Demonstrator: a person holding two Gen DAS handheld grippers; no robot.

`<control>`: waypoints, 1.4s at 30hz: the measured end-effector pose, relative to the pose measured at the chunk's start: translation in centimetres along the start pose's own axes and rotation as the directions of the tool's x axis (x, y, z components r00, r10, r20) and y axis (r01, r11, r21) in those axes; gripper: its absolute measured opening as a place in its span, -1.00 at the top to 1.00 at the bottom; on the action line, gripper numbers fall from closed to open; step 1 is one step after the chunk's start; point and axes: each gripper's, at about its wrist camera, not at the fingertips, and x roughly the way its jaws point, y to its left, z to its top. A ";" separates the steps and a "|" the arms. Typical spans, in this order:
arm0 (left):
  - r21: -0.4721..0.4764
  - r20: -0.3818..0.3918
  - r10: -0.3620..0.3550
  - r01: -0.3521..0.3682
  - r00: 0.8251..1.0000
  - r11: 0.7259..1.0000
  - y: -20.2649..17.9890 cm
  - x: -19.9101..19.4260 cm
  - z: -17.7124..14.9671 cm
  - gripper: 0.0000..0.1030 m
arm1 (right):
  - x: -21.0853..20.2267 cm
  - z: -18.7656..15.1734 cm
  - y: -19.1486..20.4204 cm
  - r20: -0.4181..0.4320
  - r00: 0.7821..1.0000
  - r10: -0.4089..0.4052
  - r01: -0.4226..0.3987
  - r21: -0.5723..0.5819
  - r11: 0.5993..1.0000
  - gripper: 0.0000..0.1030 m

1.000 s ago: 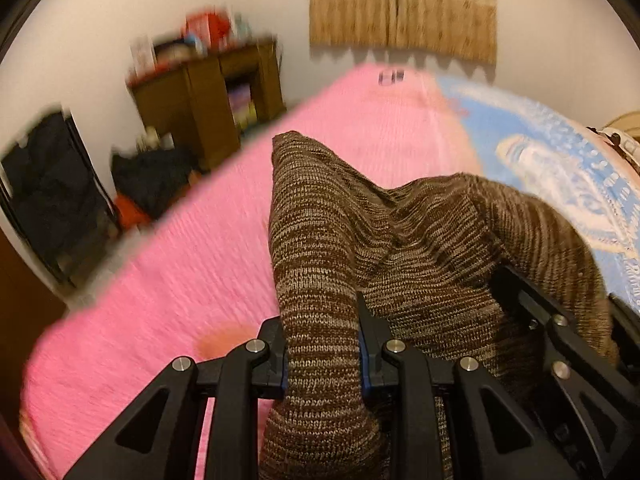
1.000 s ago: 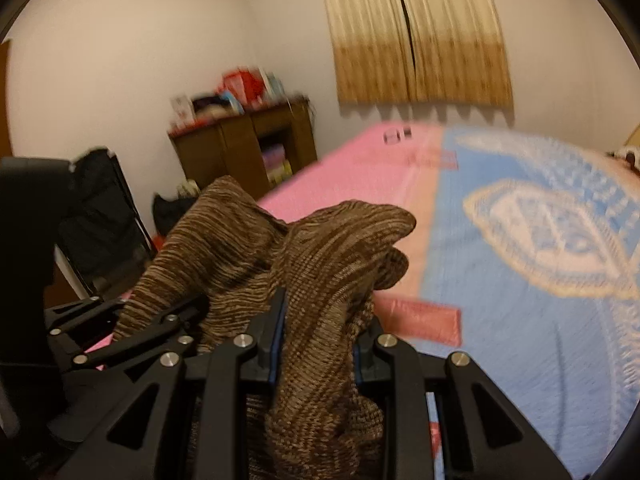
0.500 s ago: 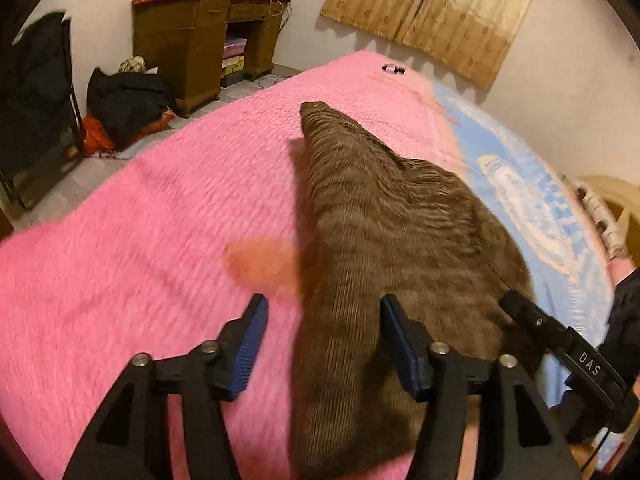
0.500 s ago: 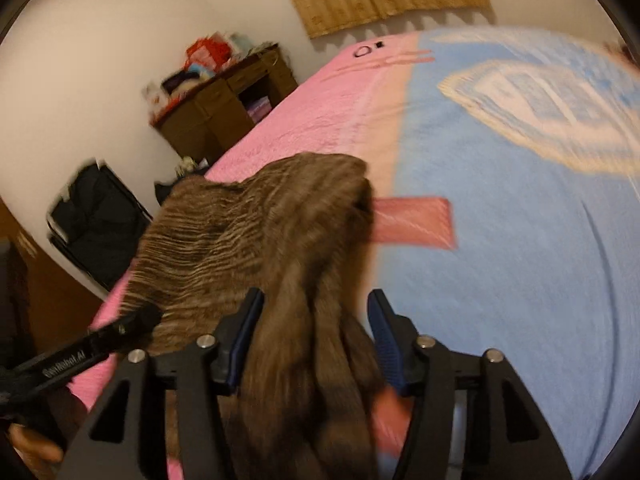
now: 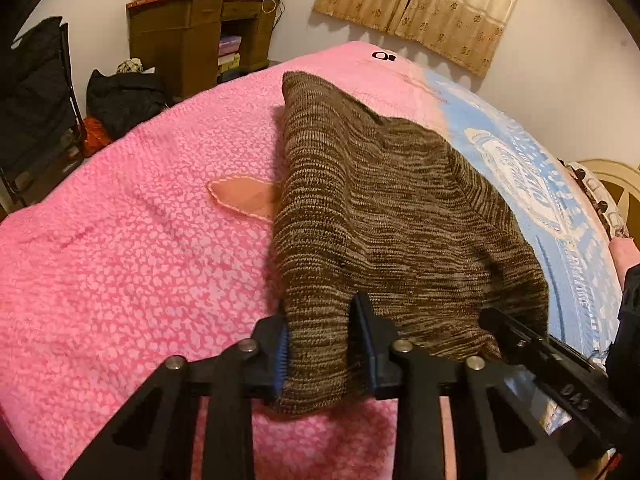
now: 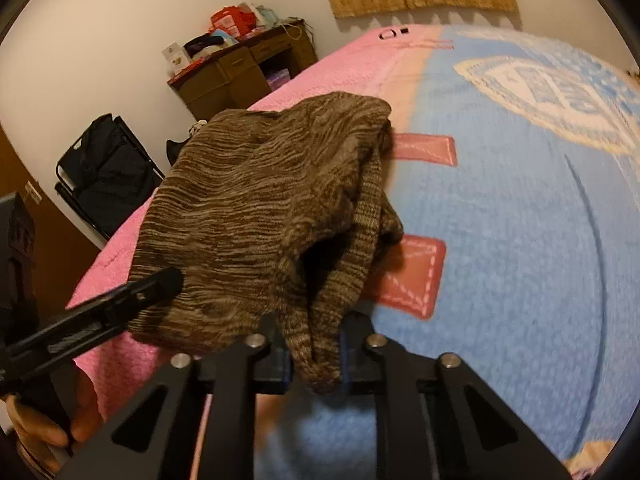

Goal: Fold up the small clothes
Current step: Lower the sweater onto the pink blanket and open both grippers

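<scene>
Since half a second ago, we have closed both grippers again on the near edge of the brown knit sweater (image 5: 384,216). Our left gripper (image 5: 322,344) pinches its near left corner between blue-padded fingers, and our right gripper (image 6: 314,346) clamps a bunched fold at its near right corner. The sweater lies folded across the blanket (image 5: 120,264), straddling its pink and blue halves. Beyond, a wooden desk (image 5: 188,36) stands against the wall, with a beige curtain (image 5: 424,4) further right.
</scene>
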 end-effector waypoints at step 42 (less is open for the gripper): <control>0.135 0.140 0.179 -0.198 0.974 0.971 -3.7 -6.5 -6.3 -0.43 | -9.4 -4.4 2.5 0.229 0.947 -0.227 0.225 0.036 0.974 -0.64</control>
